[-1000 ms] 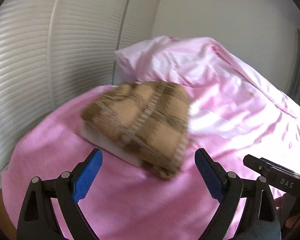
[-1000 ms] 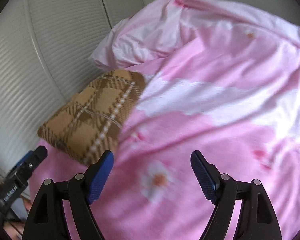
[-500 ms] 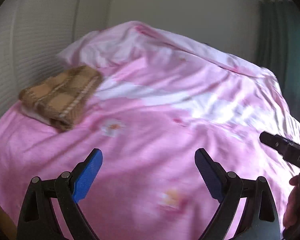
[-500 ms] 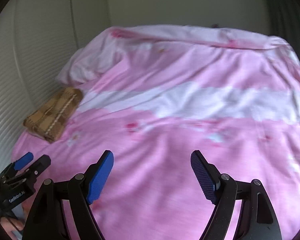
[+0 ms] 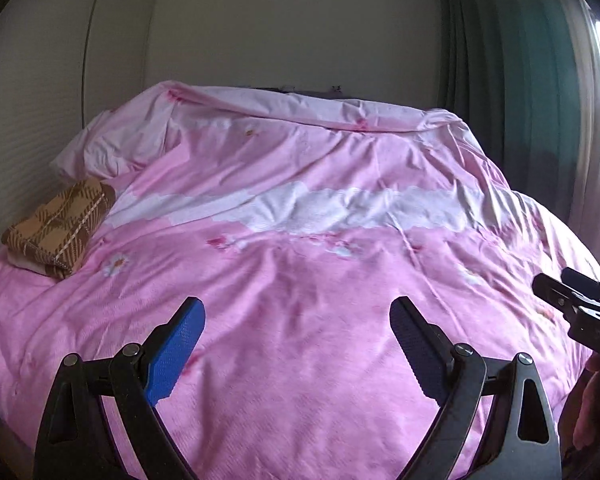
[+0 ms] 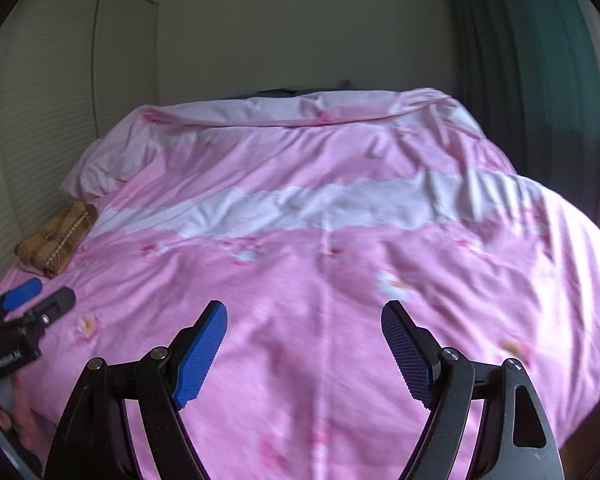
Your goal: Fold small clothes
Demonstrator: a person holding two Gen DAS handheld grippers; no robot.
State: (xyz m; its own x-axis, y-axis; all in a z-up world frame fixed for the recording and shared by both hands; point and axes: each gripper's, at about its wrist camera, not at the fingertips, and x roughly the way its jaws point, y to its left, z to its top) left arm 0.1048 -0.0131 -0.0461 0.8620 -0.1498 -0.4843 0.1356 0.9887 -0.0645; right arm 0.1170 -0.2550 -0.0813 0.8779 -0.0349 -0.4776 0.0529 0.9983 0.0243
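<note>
both grippers pulled back; folded plaid garment (image 5: 58,229) on bed (image 5: 300,320).

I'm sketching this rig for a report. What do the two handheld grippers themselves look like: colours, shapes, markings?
Both match: the left gripper and right gripper have black, angular plastic arms with triangular cutouts and silver pivot bolts. Each finger carries a blue, finely ribbed pad. Seen from the other camera, the left gripper's black body bears white lettering, too blurred to read fully. Bare skin shows at the handles; no cables or sleeves are visible.

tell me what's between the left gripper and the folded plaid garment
Only bare pink duvet separates the open left gripper from the folded plaid garment by the bed's left edge; the left wrist view shows this.
</note>
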